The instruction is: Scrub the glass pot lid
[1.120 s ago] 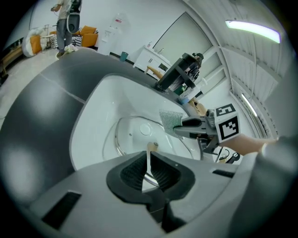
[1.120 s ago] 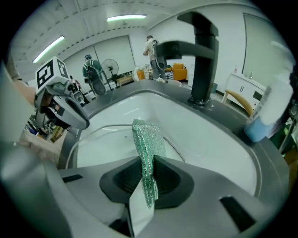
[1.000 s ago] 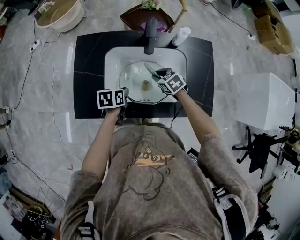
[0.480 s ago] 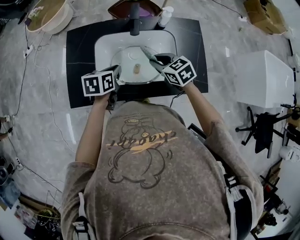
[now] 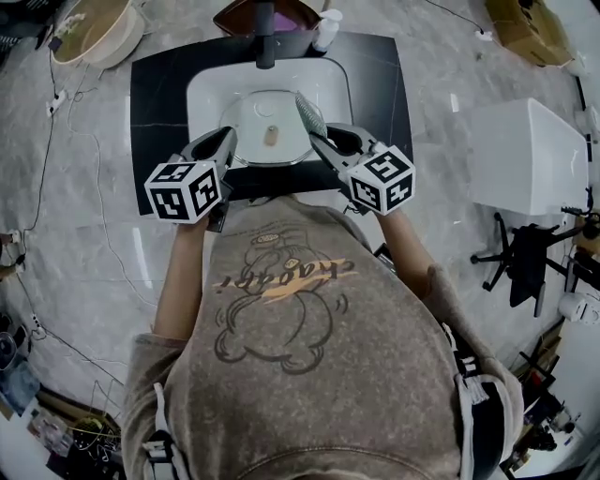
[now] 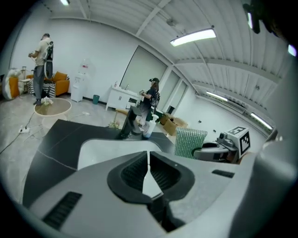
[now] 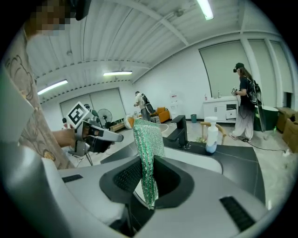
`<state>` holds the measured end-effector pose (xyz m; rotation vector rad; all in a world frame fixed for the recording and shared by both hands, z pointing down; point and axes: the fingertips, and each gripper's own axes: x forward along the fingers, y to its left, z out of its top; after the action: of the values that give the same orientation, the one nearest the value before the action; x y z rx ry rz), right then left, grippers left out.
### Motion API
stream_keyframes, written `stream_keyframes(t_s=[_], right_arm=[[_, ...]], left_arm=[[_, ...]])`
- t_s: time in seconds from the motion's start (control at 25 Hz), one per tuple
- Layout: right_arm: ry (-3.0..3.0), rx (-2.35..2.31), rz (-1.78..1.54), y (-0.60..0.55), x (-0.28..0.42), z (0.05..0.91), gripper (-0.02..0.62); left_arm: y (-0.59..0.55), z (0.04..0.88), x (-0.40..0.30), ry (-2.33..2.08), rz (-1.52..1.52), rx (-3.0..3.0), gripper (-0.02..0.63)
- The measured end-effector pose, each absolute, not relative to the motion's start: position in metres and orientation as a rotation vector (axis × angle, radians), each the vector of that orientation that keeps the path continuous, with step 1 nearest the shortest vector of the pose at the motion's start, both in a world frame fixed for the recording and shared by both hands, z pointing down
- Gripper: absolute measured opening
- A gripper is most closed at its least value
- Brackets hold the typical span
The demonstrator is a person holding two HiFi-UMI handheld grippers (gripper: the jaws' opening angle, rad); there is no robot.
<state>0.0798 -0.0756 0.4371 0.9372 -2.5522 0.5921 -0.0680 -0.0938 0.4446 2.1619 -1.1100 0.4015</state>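
Green mesh scrub pad (image 7: 148,139) is clamped in the right gripper (image 7: 145,162), jaws closed on its lower end. The pad stands up out of the jaws, long axis along the gripper's line, free end toward the faucet (image 5: 265,42).

Left gripper (image 6: 149,160): jaws almost fully together, only a thin pale sliver between the pads. That reads as the rim of the glass pot lid (image 5: 251,131), pinched at its left edge. Not fully sure, since glass barely shows in the left gripper view.

Head view: the lid sits over the white sink (image 5: 202,94), between the two grippers, knob (image 5: 272,134) facing up. Looks roughly level, but I can't confirm the tilt. It's round, so no real long axis. The line that matters runs left gripper, knob, pad, across the basin.

From the right gripper the lid lies ahead and to its left, just beside it. The pad overlaps the lid's right rim from above; contact can't be told. The right gripper is the one that has to travel; the left only holds.

My read of the next move: lay the pad's flat side on the glass and stroke toward the knob. Risk: with such a thin rim grip, the lid may pivot under the push.

Further out: soap bottle (image 5: 327,28) beside the faucet, on the black counter (image 5: 150,112).
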Motion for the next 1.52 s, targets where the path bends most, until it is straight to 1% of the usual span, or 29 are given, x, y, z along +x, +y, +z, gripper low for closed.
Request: stream_keyframes(t_s=[0.28,0.64,1.0,1.52], right_arm=[[-2.662,1.121,0.539,-0.068,0.079,0.415,0.084],[-2.718,1.324,0.413,-0.074,0.091,0.418,0.084],[-2.7,1.371,0.389,-0.074,0.097,0.437,0.084],[-2.711,1.377,0.375,-0.077,0.096,0.436,0.084]], left_arm=[[-0.09,0.417,-0.079,-1.236,0.302,2.3,0.015],[-0.086,0.417,-0.101,-1.347,0.157,2.448,0.009],[-0.085,0.432,-0.104,-1.418,0.101,2.46,0.009],[-0.082,0.422,-0.099,-1.439,0.081,2.471,0.009]])
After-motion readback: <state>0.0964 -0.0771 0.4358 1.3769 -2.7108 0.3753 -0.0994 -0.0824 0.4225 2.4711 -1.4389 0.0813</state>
